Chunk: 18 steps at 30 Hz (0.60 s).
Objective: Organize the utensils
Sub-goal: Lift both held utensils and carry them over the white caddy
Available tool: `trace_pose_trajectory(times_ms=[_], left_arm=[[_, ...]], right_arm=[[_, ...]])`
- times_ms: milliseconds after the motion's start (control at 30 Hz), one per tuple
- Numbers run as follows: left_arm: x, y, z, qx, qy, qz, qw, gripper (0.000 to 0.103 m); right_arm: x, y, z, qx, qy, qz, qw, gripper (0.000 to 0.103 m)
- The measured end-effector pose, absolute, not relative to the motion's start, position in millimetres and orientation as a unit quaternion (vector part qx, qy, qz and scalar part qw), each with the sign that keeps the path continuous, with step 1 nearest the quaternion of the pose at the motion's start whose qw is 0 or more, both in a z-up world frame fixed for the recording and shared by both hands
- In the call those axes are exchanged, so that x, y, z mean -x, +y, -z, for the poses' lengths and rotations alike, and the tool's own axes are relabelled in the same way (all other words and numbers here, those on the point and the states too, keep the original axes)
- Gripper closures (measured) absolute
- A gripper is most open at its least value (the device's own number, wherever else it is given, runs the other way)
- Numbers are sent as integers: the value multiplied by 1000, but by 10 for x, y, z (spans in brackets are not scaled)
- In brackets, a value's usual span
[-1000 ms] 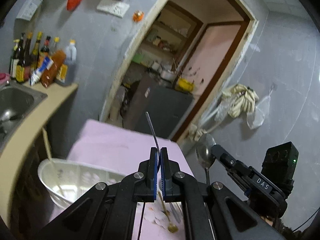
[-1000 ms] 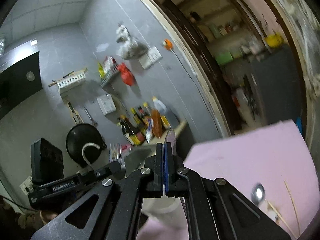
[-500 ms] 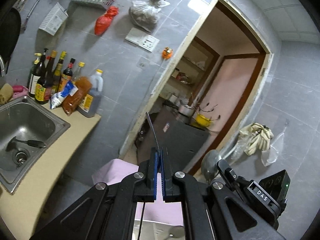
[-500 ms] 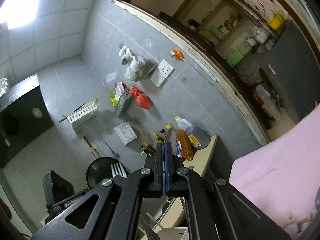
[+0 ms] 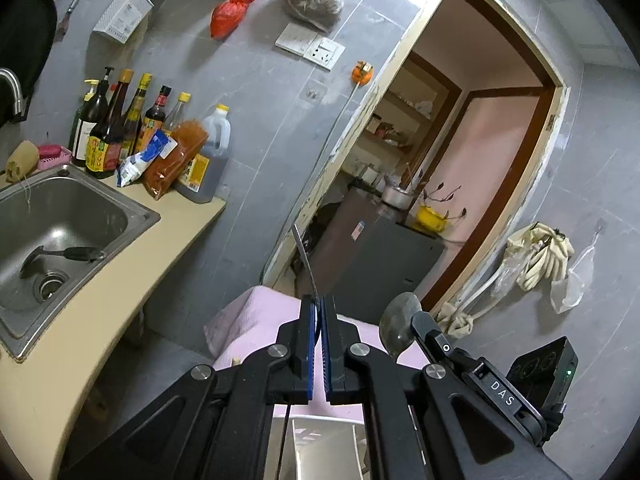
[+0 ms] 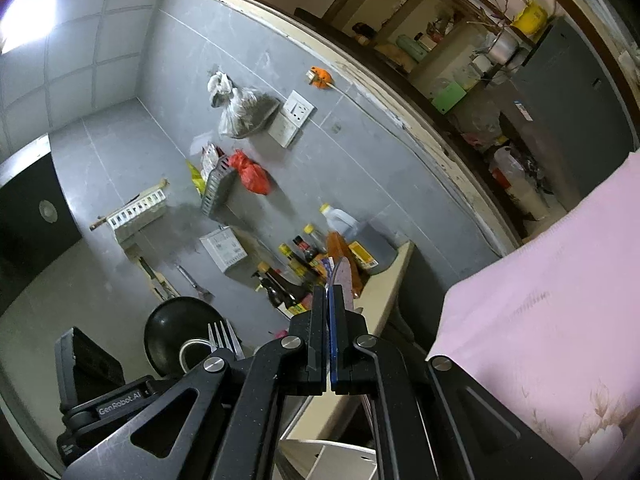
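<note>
The left gripper [image 5: 319, 316] is matte black, with two angular arms shaped like open triangles and joined by round silver screws [image 5: 201, 372]. Its fingers [image 5: 307, 344] carry blue ribbed pads on their inner faces. The right gripper [image 6: 331, 320] is built the same way: black speckled arms, silver screws [image 6: 211, 365], a thin blue strip between the fingers. Seen from the left camera, the right unit has a black bar printed "DAS" [image 5: 502, 388] in white and a black box with a small green light [image 5: 569, 371]. Seen from the right camera, the left unit has a bar marked "GenRobot.AI" [image 6: 119, 403] and a black box [image 6: 82, 364] behind it.
</note>
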State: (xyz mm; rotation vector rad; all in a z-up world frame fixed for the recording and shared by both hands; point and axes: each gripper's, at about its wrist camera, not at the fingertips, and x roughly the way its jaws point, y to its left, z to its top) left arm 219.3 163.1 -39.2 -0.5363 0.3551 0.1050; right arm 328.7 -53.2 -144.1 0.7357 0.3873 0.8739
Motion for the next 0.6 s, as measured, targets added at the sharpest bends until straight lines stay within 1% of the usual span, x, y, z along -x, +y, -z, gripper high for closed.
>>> trace_pose_trajectory(times_ms=[400, 600], left_arm=[[-2158, 1544, 519, 244, 198, -48, 948, 100], [-2102, 1506, 568, 239, 213, -43, 946, 100]], right_arm=[[-3141, -566, 1485, -302, 195, -425, 831, 101], [-3071, -724, 1515, -286, 214, -428, 830, 101]])
